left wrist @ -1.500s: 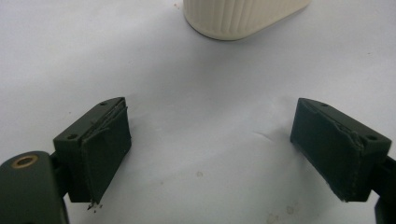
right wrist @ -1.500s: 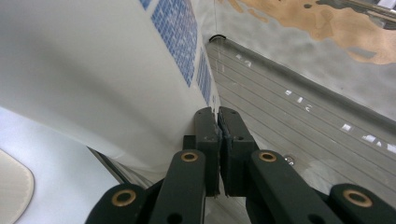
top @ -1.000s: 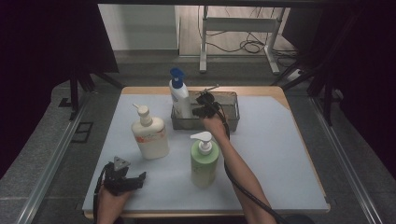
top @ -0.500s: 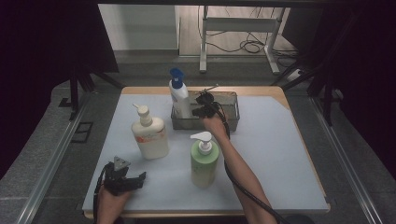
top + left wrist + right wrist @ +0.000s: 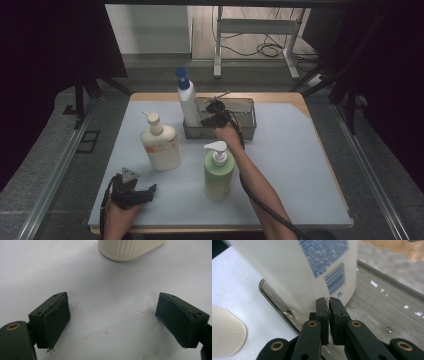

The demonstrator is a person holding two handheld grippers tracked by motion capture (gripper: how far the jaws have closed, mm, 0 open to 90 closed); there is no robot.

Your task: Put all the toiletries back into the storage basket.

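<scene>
Beside the white bottle point(image 5: 294, 272) in the metal tray point(image 5: 247, 131), the right gripper point(image 5: 328, 305) has its fingers closed on nothing; the left gripper point(image 5: 131, 192) rests on the table point(image 5: 300, 165), fingers spread apart.

Tall bottle point(image 5: 188, 102) in tray point(image 5: 247, 122), two pump bottles point(image 5: 161, 145) before it

Your left gripper point(image 5: 150, 190) rests low at seven o'clock, jaws spread wide — your right gripper point(image 5: 209, 119) is reached out toward twelve, forearm extended, jaws pressed together.
</scene>
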